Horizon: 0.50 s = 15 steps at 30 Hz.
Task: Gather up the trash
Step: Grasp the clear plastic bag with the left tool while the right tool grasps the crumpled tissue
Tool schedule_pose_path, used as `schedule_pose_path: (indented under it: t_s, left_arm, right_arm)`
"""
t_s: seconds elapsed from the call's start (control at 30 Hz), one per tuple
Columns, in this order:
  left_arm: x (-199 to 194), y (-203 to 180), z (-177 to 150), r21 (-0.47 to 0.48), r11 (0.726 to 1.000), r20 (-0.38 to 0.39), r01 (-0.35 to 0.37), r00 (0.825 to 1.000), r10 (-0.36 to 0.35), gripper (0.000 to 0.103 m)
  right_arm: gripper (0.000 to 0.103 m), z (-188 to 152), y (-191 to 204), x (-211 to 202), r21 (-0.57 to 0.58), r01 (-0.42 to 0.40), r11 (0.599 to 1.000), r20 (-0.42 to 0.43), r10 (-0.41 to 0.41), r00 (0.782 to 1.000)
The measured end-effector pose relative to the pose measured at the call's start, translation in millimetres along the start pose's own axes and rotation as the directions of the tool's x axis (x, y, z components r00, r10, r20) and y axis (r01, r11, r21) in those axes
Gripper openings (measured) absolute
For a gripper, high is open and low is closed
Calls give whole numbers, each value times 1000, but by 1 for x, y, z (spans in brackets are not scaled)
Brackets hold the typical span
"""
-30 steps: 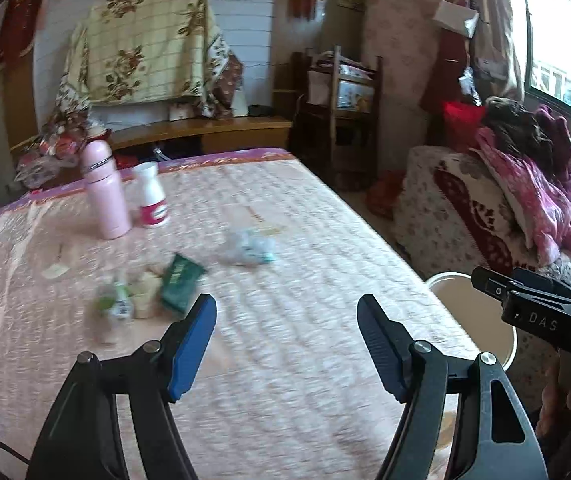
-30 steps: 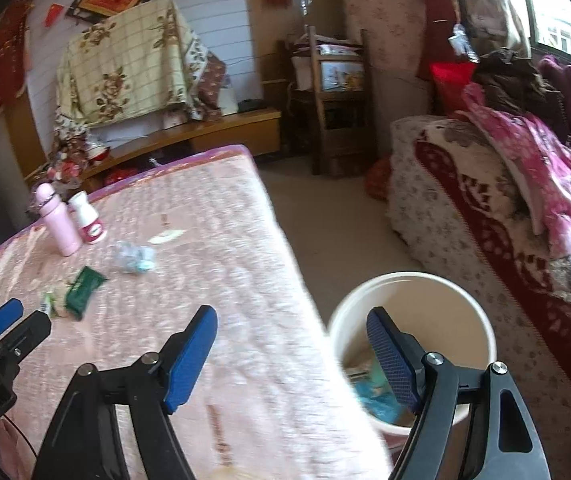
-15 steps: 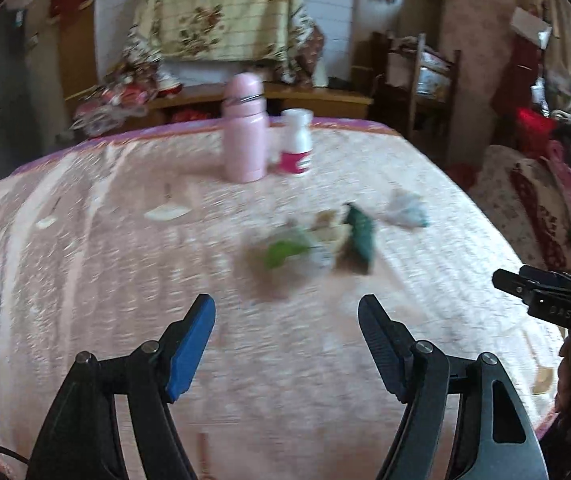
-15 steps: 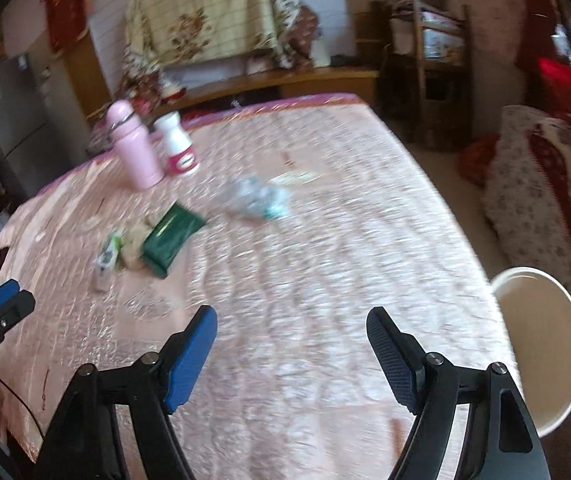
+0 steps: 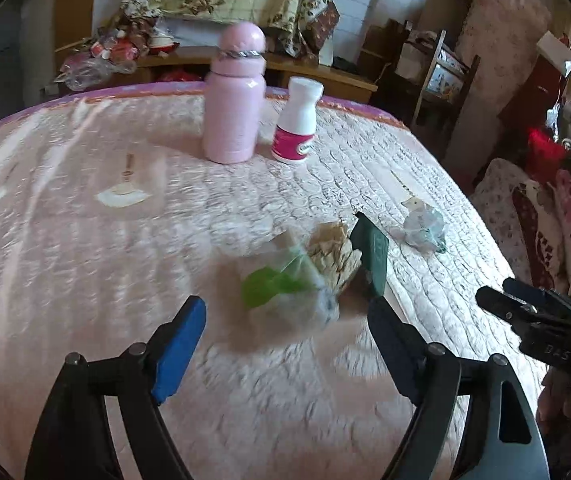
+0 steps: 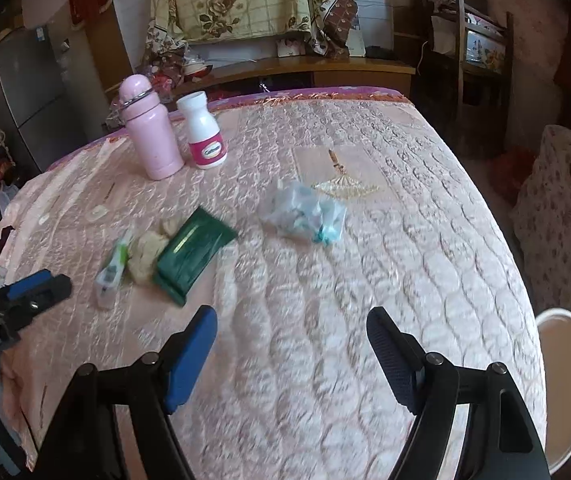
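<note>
While the left gripper [image 5: 287, 344] opens its empty jaws above the quilted table [image 6: 405, 240], a clear wrapper [image 5: 285, 284], crumpled paper [image 5: 335, 254] and green packet [image 5: 373, 256] lie ahead; the right gripper [image 6: 291, 354] hangs spread, empty.

left wrist: down at bed [image 5: 85, 208], near | right wrist: same bed [image 6: 365, 240]

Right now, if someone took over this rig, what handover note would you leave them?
Left gripper: empty, jaws opening, aimed at the clear wrapper with green print.
Right gripper: open, empty, over bare quilt.
Trash on the bed: that wrapper, crumpled beige paper, green packet, crumpled clear bag.
Bucket stands on the floor beside the bed.
Pink flask and white bottle stand upright.
Left: all four pieces.
</note>
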<state>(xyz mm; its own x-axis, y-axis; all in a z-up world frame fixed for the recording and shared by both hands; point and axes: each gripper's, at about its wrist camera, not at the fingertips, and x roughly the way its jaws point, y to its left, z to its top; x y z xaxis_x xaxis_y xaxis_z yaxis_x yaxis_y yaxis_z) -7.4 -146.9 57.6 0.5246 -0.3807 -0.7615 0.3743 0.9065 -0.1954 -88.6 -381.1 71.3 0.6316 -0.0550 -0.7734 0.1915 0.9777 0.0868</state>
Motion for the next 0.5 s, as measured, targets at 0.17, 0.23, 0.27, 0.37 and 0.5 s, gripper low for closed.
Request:
schedule_pose_path:
  t_s: [0.17,0.23,0.27,0.37,0.5]
  left_arm:
    - [26,12,11,-60,998,-34,-9,999,7,82]
    - [35,19,13,-74,997,-66,18,998,-23,55]
    - [43,21,14,-81,996,-103,33,994,-41,41]
    - [44,24,15,-75,996,-98,49,994,-56,33]
    - [36,21,15,-42,998,-87,45,995,-48,20]
  right_arm:
    - [80,27,-10,24,-27,-36,999,0,36,999]
    - [80,39,-11,36,-42,-51,998,1,51,999]
    - [80,45,-11,44,-58,-57,997,0,57,998]
    - [80,61,-11,67,-87,-58,995,-20,56,998]
    - [80,72,-14,97,-86,-73,994,-64,67,996]
